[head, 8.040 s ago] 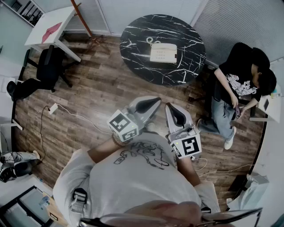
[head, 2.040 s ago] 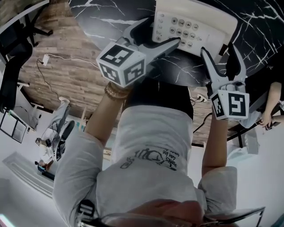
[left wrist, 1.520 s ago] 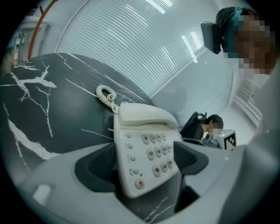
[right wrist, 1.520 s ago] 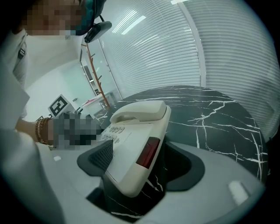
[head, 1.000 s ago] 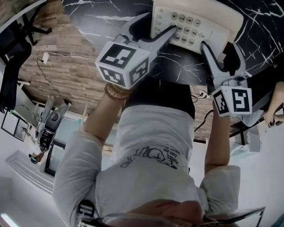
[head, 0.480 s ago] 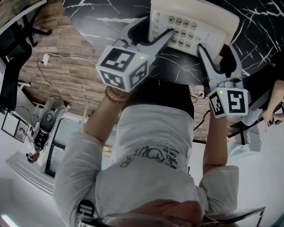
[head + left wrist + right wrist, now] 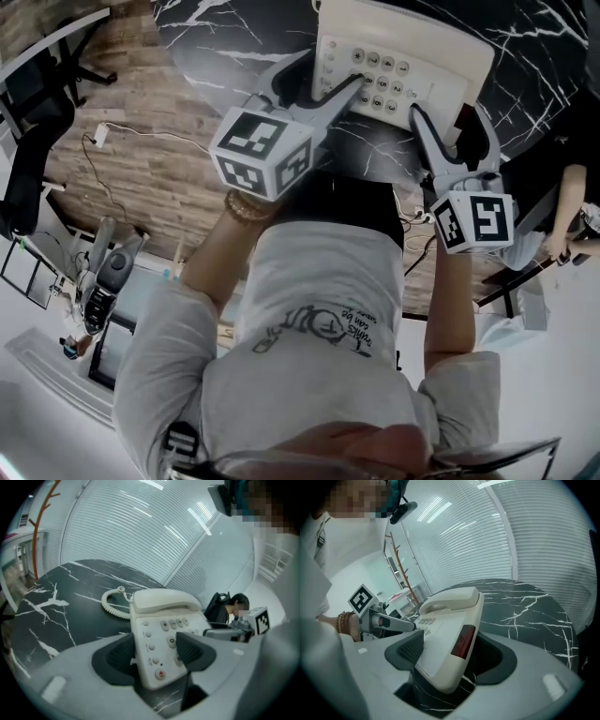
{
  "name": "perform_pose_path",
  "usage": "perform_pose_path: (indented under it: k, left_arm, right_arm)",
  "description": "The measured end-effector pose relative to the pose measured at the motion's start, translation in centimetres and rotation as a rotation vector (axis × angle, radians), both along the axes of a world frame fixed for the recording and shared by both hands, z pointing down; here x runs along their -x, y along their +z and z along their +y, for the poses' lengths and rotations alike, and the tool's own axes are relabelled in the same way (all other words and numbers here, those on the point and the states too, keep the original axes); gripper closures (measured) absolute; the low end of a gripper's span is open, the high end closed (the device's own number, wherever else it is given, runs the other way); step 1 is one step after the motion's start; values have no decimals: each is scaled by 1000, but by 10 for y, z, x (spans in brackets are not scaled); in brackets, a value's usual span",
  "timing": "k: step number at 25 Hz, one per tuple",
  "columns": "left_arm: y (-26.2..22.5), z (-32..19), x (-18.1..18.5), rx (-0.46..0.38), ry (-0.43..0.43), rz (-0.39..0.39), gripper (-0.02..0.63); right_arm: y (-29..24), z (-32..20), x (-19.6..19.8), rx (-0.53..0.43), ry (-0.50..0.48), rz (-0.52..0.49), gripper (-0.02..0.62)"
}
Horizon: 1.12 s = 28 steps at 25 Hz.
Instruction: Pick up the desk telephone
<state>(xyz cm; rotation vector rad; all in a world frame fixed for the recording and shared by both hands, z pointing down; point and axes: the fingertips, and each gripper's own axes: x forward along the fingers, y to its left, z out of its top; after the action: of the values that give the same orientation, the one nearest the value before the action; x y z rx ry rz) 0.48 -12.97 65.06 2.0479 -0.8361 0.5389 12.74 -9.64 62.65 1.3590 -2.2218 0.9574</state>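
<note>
**Telephone comes up off the table in a two-sided grip**

Head view: the desk telephone (image 7: pixel 427 56) sits a little lower in the picture and looks slightly larger than it did a second ago, and both marker cubes have shifted with it. The left gripper (image 7: pixel 330 77) clasps the keypad side and the right gripper (image 7: pixel 448 120) clasps the opposite side. The grip itself looks unchanged; set and grippers have moved together, towards the camera. The black marbled table (image 7: pixel 234 37) lies behind and below.

Left gripper view: the jaws are closed on the telephone (image 7: pixel 161 634) near its front corner, one pad against the outer edge and the other pressed on the button face. The handset (image 7: pixel 164 600) rests in its cradle, and the coiled cord (image 7: pixel 112 604) trails down onto the table (image 7: pixel 51 620).

Right gripper view: the right gripper (image 7: pixel 447 656) is clamped across the other edge of the telephone (image 7: pixel 450 630), one pad on the top face and the other behind the side with the dark red panel. Marbled tabletop (image 7: pixel 525 606) shows beneath the near corner, so the base seems to hang clear of it here, though the far end cannot be checked.

Judgement: the lift is under way and the pick-up is nearly done. The set looks tilted between the jaws, so the loose handset and the dragging cord are the likely trouble.
</note>
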Motion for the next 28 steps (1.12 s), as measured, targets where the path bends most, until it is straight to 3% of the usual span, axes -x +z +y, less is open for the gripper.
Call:
perform_pose_path:
  k: [28]
  left_arm:
    - [-215,-20,-8,-174,-33,11,319]
  right_arm:
    - [-212,-22,-9,-200,18,-15,268]
